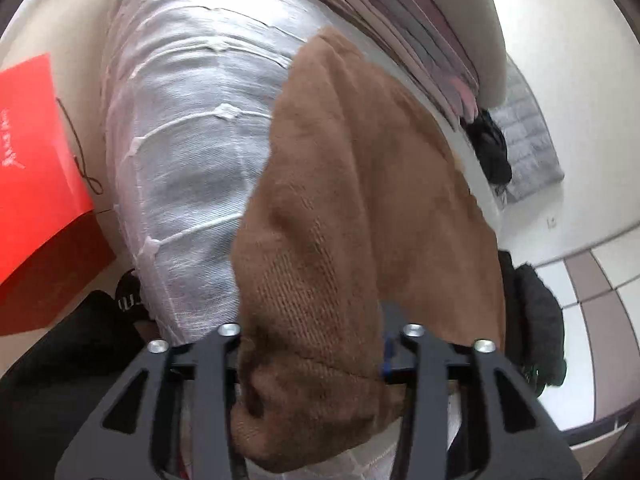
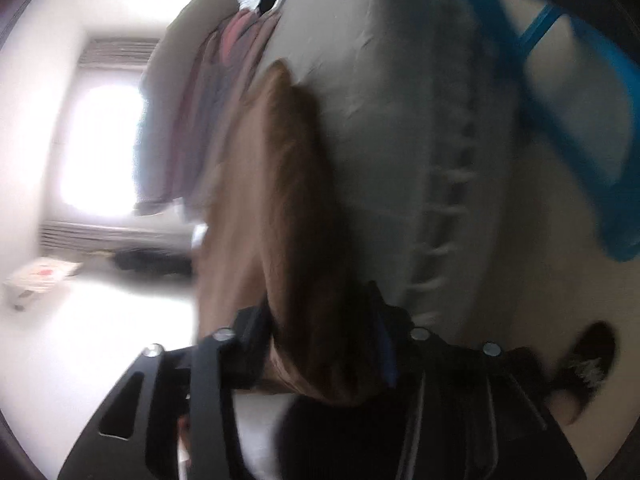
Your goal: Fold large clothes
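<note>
Bed: white-grey textured cover over the mattress (image 1: 188, 128), the landmark for everything below; in the blurred right wrist view it shows as a pale grey slab (image 2: 400, 120).
Garment: brown knit garment (image 1: 340, 208) draped over the bed's edge, its ribbed hem bunched toward the cameras; also seen from the right wrist (image 2: 288, 200).
Folded stack: pink and grey cloths (image 1: 420, 32) piled on the bed beyond the garment.
Red bag: red paper bag (image 1: 36, 152) beside the bed, on the floor.
Blue basket: blue plastic rim (image 2: 568, 92), just past the bed's far side.
Left gripper (image 1: 312, 360): 2 fingers clenched on the garment's hem.
Right gripper (image 2: 320, 356): fingers pinch a brown fold; the picture is blurred.
</note>
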The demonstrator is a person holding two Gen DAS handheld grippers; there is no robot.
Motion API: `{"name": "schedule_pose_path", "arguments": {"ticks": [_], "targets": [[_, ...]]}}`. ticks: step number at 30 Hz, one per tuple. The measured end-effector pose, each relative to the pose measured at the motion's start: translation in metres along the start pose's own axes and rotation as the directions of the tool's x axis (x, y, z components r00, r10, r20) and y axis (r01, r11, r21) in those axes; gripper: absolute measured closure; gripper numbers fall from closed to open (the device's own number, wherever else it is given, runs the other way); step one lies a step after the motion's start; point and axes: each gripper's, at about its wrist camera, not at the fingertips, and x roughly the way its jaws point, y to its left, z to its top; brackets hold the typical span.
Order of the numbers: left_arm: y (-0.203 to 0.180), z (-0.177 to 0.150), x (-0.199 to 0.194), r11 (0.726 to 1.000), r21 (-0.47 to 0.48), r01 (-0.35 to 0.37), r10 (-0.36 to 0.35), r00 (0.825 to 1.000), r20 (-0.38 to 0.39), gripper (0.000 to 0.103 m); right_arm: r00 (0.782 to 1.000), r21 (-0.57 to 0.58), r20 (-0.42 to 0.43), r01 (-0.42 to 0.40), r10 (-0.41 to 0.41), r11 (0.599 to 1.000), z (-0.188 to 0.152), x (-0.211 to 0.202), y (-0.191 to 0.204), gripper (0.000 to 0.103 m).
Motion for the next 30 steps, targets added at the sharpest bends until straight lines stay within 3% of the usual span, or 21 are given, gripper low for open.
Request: {"name": "schedule_pose_path", "arguments": {"ticks": [3,5,7,8,9,12,16,18,20,22,23,25,30], "targets": [[0.008,0.005,-0.024,0.999,-0.019,-0.043,0.044,0.995,0.087,0.059,0.978,-0.149,0.121,0.186,-0.168,0.971,0.003,-0.022,0.039,0.043],[0.018,0.01,-0.055,0.994,-0.085,-0.073,0.088,0.976,0.199,0.057,0.961,-0.246,0.208,0.233,-0.183,0.941,0.01,-0.038,0.074,0.038],[0.01,0.013,-0.089,0.979,-0.102,-0.174,0.2,0.91,0.364,0.055,0.948,-0.325,0.274,0.25,-0.162,0.912,0.02,-0.045,0.111,0.031],[0.002,0.015,-0.099,0.979,-0.08,-0.187,0.203,0.888,0.412,0.052,0.951,-0.349,0.276,0.236,-0.142,0.907,0.027,-0.042,0.124,0.022],[-0.004,0.02,-0.103,0.982,-0.057,-0.179,0.186,0.882,0.433,0.051,0.956,-0.369,0.266,0.22,-0.124,0.903,0.026,-0.04,0.136,0.019],[-0.04,0.046,-0.091,0.991,0.061,-0.119,0.083,0.905,0.417,0.05,0.969,-0.427,0.209,0.215,-0.135,0.879,0.06,0.015,0.177,0.019],[-0.102,0.078,-0.017,0.955,0.28,-0.102,-0.007,0.932,0.363,0.049,0.965,-0.455,0.156,0.261,-0.212,0.851,0.091,0.108,0.187,0.019],[-0.115,0.09,0.016,0.944,0.321,-0.082,-0.029,0.944,0.327,0.049,0.955,-0.45,0.138,0.296,-0.263,0.842,0.106,0.143,0.184,0.019],[-0.129,0.104,0.056,0.928,0.354,-0.114,0.006,0.956,0.293,0.049,0.934,-0.447,0.116,0.353,-0.338,0.822,0.117,0.179,0.173,0.019],[-0.131,0.117,0.098,0.907,0.388,-0.165,0.07,0.966,0.248,0.049,0.905,-0.436,0.033,0.395,-0.425,0.809,0.129,0.224,0.154,0.011],[-0.129,0.121,0.112,0.903,0.388,-0.182,0.094,0.968,0.235,0.049,0.908,-0.435,0.026,0.388,-0.419,0.813,0.132,0.234,0.152,0.005],[-0.114,0.137,0.141,0.916,0.358,-0.181,0.127,0.977,0.169,0.05,0.905,-0.454,0.072,0.404,-0.419,0.795,0.136,0.239,0.156,0.005],[-0.114,0.144,0.158,0.91,0.363,-0.2,0.146,0.974,0.171,0.05,0.908,-0.455,0.089,0.403,-0.41,0.794,0.138,0.242,0.158,0.005]]}}
